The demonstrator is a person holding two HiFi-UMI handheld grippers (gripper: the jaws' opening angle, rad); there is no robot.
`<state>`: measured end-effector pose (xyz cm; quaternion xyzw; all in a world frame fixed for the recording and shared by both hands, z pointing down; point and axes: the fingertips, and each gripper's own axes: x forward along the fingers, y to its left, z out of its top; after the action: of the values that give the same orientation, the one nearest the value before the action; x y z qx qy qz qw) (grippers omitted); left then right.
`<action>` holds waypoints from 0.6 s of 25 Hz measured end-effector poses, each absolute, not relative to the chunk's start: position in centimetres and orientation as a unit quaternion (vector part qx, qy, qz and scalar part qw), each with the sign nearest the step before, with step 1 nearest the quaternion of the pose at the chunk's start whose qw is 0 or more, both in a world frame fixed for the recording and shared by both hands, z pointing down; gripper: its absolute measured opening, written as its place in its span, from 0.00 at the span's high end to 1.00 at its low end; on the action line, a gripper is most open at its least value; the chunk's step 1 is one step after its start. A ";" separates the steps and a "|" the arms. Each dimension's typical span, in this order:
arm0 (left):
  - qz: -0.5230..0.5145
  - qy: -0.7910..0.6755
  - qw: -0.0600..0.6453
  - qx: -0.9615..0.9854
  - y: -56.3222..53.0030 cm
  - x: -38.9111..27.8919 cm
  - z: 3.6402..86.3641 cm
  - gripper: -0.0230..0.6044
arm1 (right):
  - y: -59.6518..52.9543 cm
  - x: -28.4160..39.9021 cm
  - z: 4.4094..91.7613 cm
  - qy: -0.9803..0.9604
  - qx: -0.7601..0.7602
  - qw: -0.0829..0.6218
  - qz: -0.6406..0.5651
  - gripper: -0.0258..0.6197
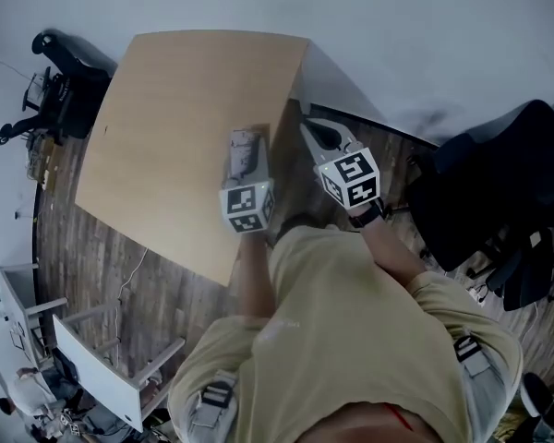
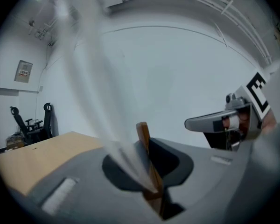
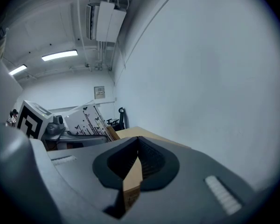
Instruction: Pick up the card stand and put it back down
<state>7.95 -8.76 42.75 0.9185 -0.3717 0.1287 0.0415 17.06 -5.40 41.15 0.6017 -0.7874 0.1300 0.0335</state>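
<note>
A card stand [image 1: 243, 149], a wooden base with an upright card, is clamped by its base in the left gripper [image 2: 148, 169]. It hangs above the table [image 1: 166, 109] near its right edge, probably lifted ready to set back down. The right gripper [image 3: 137, 146], closed and empty, hangs just off that edge.

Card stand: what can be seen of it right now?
The card stand is a thin brown wooden strip carrying a white card printed with dark lines and butterflies. The left gripper is shut on the strip, and the card rises tilted above the jaws, blurred in that gripper's view. It hangs over the tan table near its edge; contact with the tabletop cannot be told.
</note>
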 end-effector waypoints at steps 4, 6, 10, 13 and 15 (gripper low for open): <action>0.142 -0.361 0.051 0.920 -10.2 9.7 44.2 0.90 | -6.2 18.3 42.5 -0.785 0.602 0.035 0.144 0.95; 0.143 -0.353 0.056 0.923 -11.4 10.6 44.8 0.90 | -7.1 19.3 43.2 -0.780 0.607 0.037 0.148 0.95; 0.136 -0.345 0.075 0.926 -15.0 11.9 45.8 0.90 | -10.1 21.7 44.7 -0.767 0.620 0.039 0.163 0.95; 0.138 -0.337 0.093 0.927 -18.4 12.3 46.9 0.90 | -13.4 23.2 45.4 -0.760 0.625 0.044 0.173 0.95; 0.140 -0.337 0.103 0.925 -21.1 12.6 47.5 0.90 | -16.1 23.7 45.8 -0.761 0.623 0.047 0.177 0.95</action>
<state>12.64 -21.06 47.50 0.9254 -0.3369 0.1397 0.1028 23.74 -16.09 45.75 0.6230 -0.7605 0.1767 0.0475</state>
